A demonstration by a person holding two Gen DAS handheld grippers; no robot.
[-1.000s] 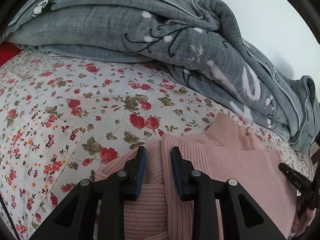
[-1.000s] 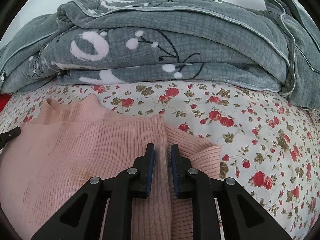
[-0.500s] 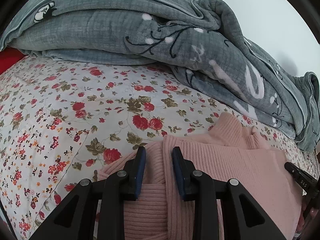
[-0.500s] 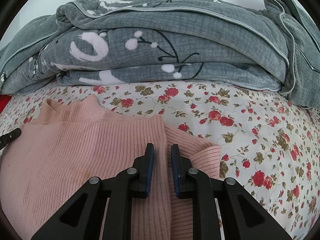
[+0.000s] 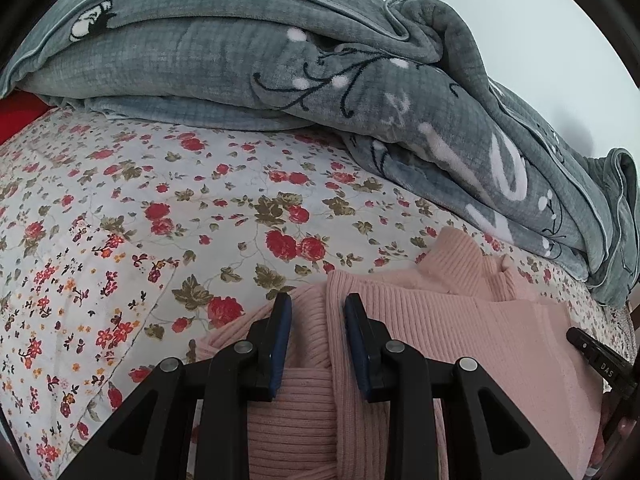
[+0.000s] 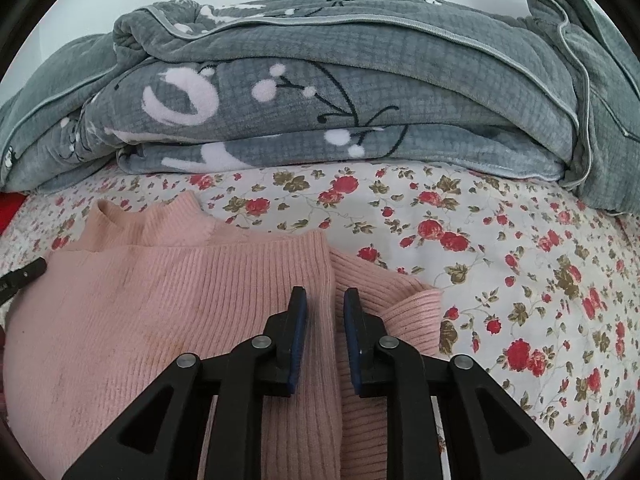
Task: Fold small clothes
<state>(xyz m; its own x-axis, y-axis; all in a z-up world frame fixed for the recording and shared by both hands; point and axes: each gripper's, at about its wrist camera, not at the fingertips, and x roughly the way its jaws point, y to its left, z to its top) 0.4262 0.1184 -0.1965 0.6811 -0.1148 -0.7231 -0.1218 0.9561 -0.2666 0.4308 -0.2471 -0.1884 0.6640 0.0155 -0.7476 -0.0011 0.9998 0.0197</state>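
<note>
The pink sweater (image 6: pixel 168 312) lay flat on the floral bed sheet (image 6: pixel 520 264), in front of a folded grey blanket (image 6: pixel 360 88). Left gripper (image 5: pixel 318 310) and right gripper (image 6: pixel 324 304) each hovered over a side edge, fingers narrowly parted, gripping nothing.

the only readable text is "das" in small white letters, printed on the black finger of the right gripper (image 5: pixel 604 364) at the right edge of the left wrist view. the same finger shows at the left edge of the right wrist view, where its marking is too small to read. the white shapes on the grey blanket (image 6: pixel 360 92) spell nothing legible.
</note>
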